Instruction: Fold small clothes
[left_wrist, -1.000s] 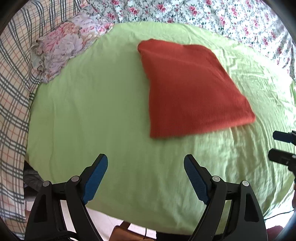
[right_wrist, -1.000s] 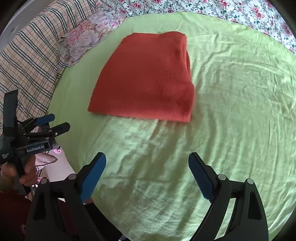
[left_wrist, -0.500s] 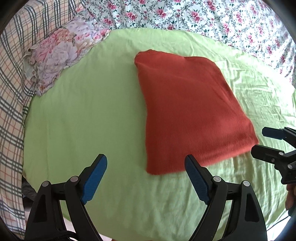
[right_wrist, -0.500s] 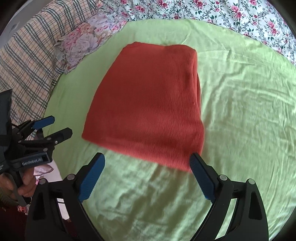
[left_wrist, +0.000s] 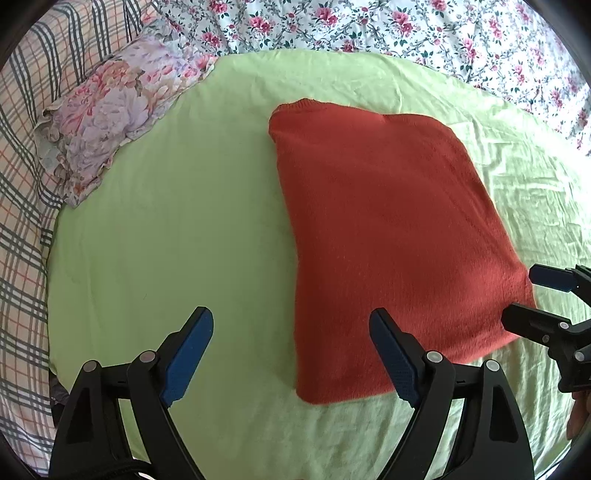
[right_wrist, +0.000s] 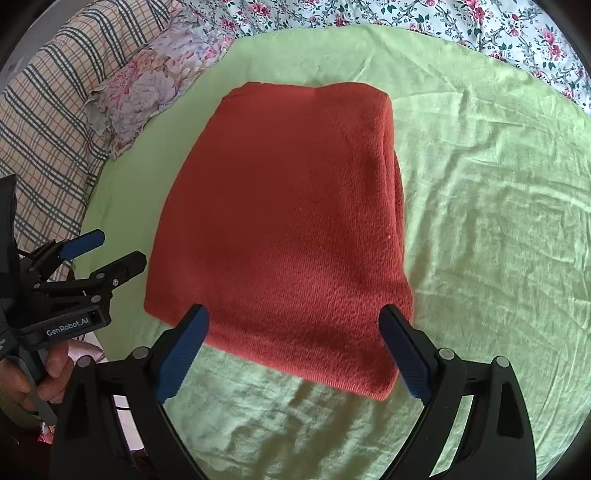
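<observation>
A red knitted garment (left_wrist: 384, 236) lies folded flat on the light green sheet (left_wrist: 166, 229); it also shows in the right wrist view (right_wrist: 288, 229). My left gripper (left_wrist: 291, 336) is open and empty, its right finger over the garment's near left corner. My right gripper (right_wrist: 293, 332) is open and empty, straddling the garment's near edge. The right gripper shows at the right edge of the left wrist view (left_wrist: 532, 295), near the garment's right corner. The left gripper shows at the left of the right wrist view (right_wrist: 107, 251).
A floral pillow (left_wrist: 110, 118) lies at the far left on a plaid blanket (left_wrist: 22, 184). A flowered sheet (left_wrist: 443, 40) runs along the back. The green sheet (right_wrist: 498, 221) is wrinkled to the right of the garment.
Both grippers have moved forward toward the garment; it now fills more of both views and their fingers reach its near edge. Both stayed open.
</observation>
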